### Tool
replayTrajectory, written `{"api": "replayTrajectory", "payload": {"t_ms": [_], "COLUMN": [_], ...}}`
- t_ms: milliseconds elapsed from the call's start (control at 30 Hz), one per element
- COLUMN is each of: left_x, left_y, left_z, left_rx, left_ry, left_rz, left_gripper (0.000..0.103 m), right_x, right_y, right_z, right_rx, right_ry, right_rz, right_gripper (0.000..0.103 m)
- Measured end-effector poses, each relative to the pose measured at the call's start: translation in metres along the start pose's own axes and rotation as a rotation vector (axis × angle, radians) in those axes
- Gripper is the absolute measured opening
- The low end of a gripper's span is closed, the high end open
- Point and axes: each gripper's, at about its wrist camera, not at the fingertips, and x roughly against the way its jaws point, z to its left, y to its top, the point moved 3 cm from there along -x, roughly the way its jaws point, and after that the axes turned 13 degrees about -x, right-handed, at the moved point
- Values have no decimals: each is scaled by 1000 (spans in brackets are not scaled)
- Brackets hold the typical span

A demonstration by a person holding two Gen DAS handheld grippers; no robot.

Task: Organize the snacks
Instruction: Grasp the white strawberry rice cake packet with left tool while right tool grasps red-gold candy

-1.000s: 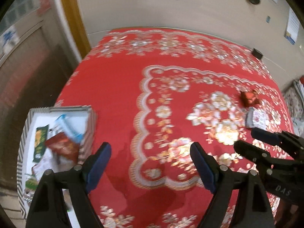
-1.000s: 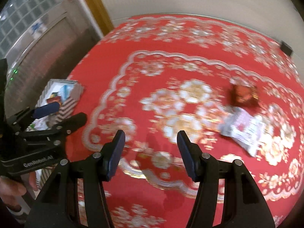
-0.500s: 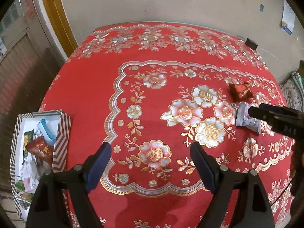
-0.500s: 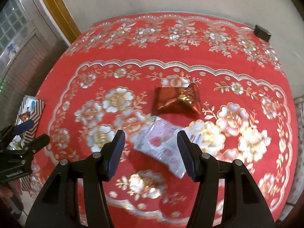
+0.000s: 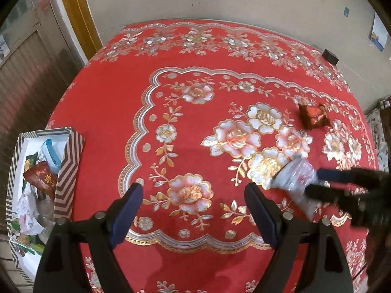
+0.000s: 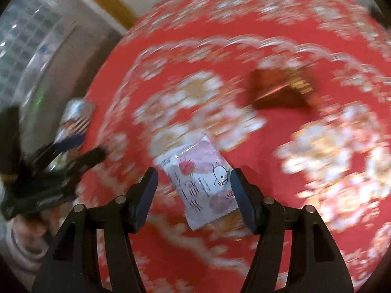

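- Right gripper: fingers spread apart, with the white snack packet lying between them. The packet's right edge meets the right finger pad; a gap separates it from the left pad. Whether the packet rests on the cloth or is lifted cannot be told, since the background is smeared by motion blur.
- White snack packet: printed with pink fruit and a small cartoon figure. In the left wrist view it appears as a pale, blurred wrapper just ahead of the right gripper's dark fingers.
- Left gripper: fingers spread wide, holding nothing, above the red floral tablecloth.
- Dark red snack packet: lies on the cloth beyond the white packet, near it but apart; seen also in the right wrist view, blurred.
- Striped box: stands at the table's left edge, well apart from both packets. It holds several wrappers, among them a red packet and a blue-and-white one.
- Small black object: sits at the far right corner of the table, by the wall.
- No obstacle lies on the cloth between the packets and the striped box.
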Motion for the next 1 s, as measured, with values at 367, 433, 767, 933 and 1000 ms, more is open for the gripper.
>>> {"api": "replayTrajectory", "payload": {"t_ms": [367, 433, 767, 933, 1000], "left_x": [3, 3, 0, -2, -4], "left_y": [0, -2, -19, -9, -3], "left_z": [-24, -23, -8, -32, -43], "left_rx": [26, 30, 67, 42, 32], "left_ry": [-70, -70, -60, -113, -130], "left_rz": [15, 22, 67, 56, 52], "left_gripper": [86, 86, 86, 86, 86], "right_x": [13, 6, 8, 30, 32], "right_y": [10, 10, -17, 6, 15], "right_z": [-17, -21, -2, -24, -36], "right_rx": [-31, -58, -78, -2, -49], "right_ry": [20, 34, 206, -72, -88], "right_rz": [-64, -43, 19, -126, -131], "right_gripper": [63, 63, 63, 63, 63]}}
